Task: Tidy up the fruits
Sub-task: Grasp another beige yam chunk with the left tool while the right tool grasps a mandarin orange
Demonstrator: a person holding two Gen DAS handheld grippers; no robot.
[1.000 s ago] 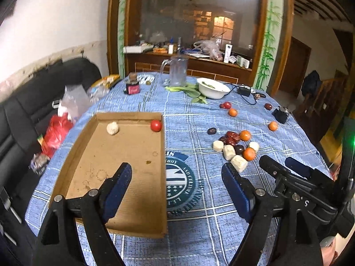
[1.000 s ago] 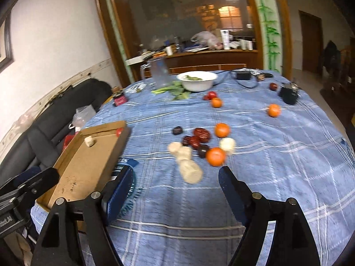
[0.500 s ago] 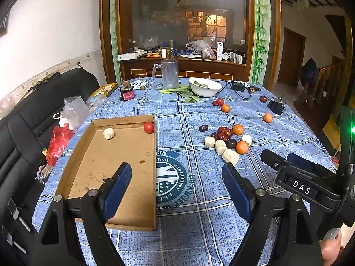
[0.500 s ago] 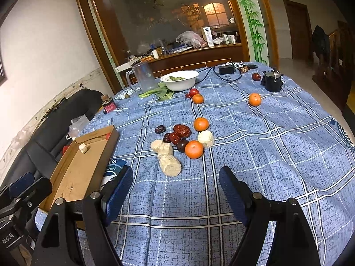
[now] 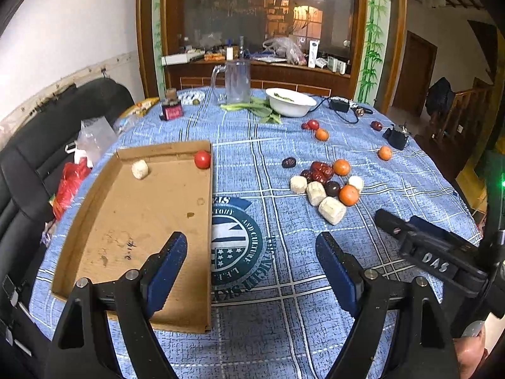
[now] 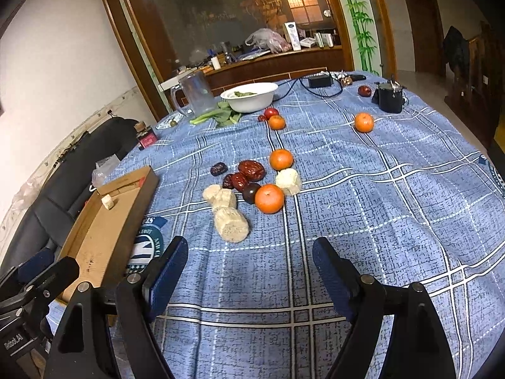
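Left gripper (image 5: 251, 263): jaws released, empty.
Right gripper (image 6: 249, 267): jaws released, empty.
Fruit pile (image 6: 252, 186): mid-counter, beside cardboard tray (image 5: 94, 208).
Tray contents: tomato (image 5: 202, 159) hidden from right wrist view.

Empty, wide-spread right hand-held gripper (image 6: 249, 268) before clustered fruits (image 6: 252, 186)

Near tablecloth (image 6: 284, 284) bare: clear passage to fruit cluster (image 6: 252, 186) mid-table. Cardboard tray (image 5: 142, 221) walls block left side. Far edge crowded: pitcher (image 5: 236, 82), white bowl (image 5: 290, 101), cable. Right half open, one lone orange (image 6: 364, 122).
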